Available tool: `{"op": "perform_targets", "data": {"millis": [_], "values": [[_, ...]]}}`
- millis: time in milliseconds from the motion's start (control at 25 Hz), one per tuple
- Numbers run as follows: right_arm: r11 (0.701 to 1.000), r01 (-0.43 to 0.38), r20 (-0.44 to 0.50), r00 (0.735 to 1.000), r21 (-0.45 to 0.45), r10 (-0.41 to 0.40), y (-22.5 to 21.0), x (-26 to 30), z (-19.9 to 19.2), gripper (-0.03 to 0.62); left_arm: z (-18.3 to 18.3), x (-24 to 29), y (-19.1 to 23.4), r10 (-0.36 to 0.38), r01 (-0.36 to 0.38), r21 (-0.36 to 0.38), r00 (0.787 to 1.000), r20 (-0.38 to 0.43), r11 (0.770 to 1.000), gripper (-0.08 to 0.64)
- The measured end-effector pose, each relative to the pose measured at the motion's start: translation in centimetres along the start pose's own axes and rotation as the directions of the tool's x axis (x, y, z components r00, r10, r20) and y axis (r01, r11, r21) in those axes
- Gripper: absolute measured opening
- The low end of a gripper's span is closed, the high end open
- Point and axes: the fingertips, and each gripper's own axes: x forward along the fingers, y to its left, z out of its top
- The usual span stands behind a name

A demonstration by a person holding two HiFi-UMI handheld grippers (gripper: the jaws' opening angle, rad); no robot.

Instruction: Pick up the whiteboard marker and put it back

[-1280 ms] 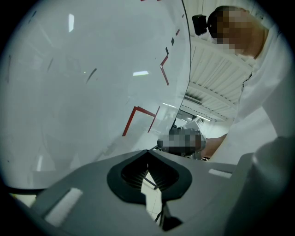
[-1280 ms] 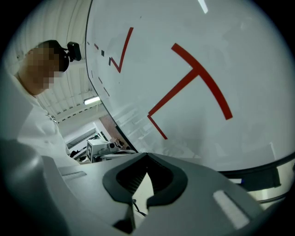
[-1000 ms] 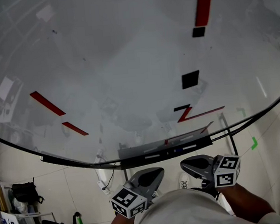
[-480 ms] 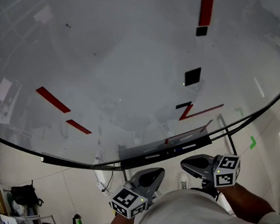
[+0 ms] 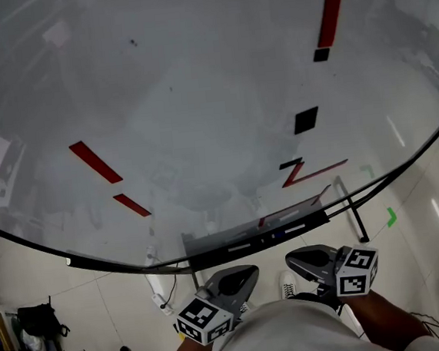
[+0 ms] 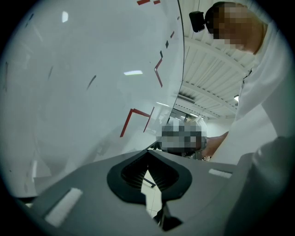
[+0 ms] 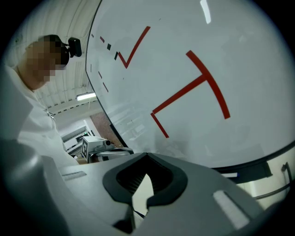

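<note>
A large whiteboard (image 5: 196,96) with red strips and black squares on it fills the head view. Its dark tray (image 5: 264,236) runs along the lower edge and bears a few pale stick-shaped things; I cannot tell which is the marker. My left gripper (image 5: 243,272) and right gripper (image 5: 295,258) hang close to my body, below the tray and apart from it. Both are shut with nothing between the jaws, as the left gripper view (image 6: 148,154) and the right gripper view (image 7: 146,156) show. Each of these two views looks up along the board.
Below the board lies a tiled floor with a white power strip and cable (image 5: 158,286), green tape marks (image 5: 391,216) and a stand leg (image 5: 352,214). A dark bag (image 5: 36,319) and clutter sit at the lower left. My white sleeve and torso fill the bottom edge.
The head view has drifted a little, so the board's marks sit slightly further right in the picture. Both grippers hang where they were, still shut.
</note>
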Motion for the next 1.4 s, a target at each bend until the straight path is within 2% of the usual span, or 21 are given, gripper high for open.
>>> {"op": "perform_targets", "data": {"millis": [280,440,640,880,1200,1400], "values": [[0.993,0.117,0.059,0.991,0.028,-0.118,1.6,-1.5,-1.4,0.002,-0.5,-1.2,-1.2,-0.073,0.073,0.027,0.997,-0.012,0.997,0.017],[0.99,0.135,0.08,0.987,0.045,-0.138,2.1,-2.9,-2.1,0.002,-1.5,-1.5,-1.9,-0.076,0.076,0.026,0.997,-0.018,0.997,0.017],[0.996,0.083,0.058,0.995,0.018,-0.084,2.9,-4.4,-3.0,0.002,-2.1,-1.6,-4.1,-0.015,0.015,0.017,1.0,0.01,1.0,0.017],[1.0,-0.012,0.032,0.999,-0.021,0.013,3.3,-8.4,-3.7,0.002,-2.7,-0.3,-7.3,0.117,-0.115,-0.032,0.99,0.073,0.993,0.017],[0.993,-0.118,0.036,0.992,-0.001,0.118,3.3,-14.6,-5.7,0.002,-5.8,2.2,-13.9,0.218,-0.218,-0.004,0.975,0.048,0.976,0.017],[0.995,-0.101,0.031,0.994,-0.007,0.102,3.0,-16.3,-6.9,0.002,-7.4,2.5,-15.4,0.224,-0.224,-0.005,0.975,0.012,0.975,0.017]]}}
